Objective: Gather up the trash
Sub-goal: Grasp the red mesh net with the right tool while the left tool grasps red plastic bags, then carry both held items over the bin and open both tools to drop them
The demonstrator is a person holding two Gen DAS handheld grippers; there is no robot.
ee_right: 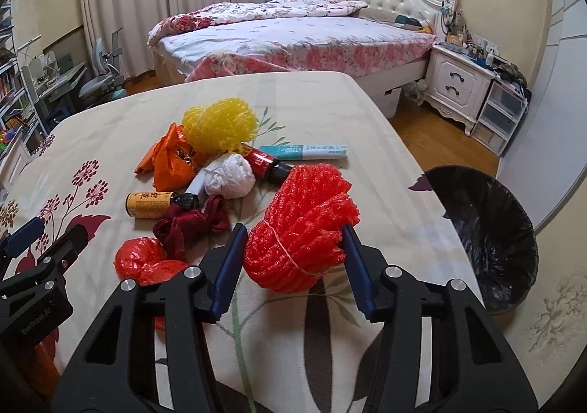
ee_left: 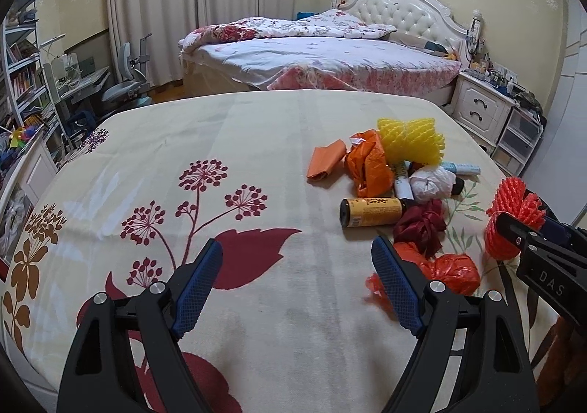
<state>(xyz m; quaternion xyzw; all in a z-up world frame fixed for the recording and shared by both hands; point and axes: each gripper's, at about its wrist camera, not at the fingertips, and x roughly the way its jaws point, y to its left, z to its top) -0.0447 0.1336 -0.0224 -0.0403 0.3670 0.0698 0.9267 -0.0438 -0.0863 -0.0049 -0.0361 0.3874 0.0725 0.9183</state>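
Note:
A pile of trash lies on the floral cloth of the table (ee_left: 256, 141): a yellow foam net (ee_left: 411, 138), orange bags (ee_left: 367, 163), a yellow bottle (ee_left: 370, 212), a white wad (ee_left: 431, 182), a dark red ribbon (ee_left: 422, 226) and a red bag (ee_left: 451, 271). My right gripper (ee_right: 293, 244) is shut on a red foam net (ee_right: 304, 226), held just above the table; the net also shows in the left wrist view (ee_left: 510, 215). My left gripper (ee_left: 297, 266) is open and empty, left of the red bag.
A bin lined with a black bag (ee_right: 488, 229) stands on the floor off the table's right edge. A bed (ee_right: 293, 39) and a white nightstand (ee_right: 455, 79) are behind. A desk, chair and shelves (ee_left: 25, 83) are at the left.

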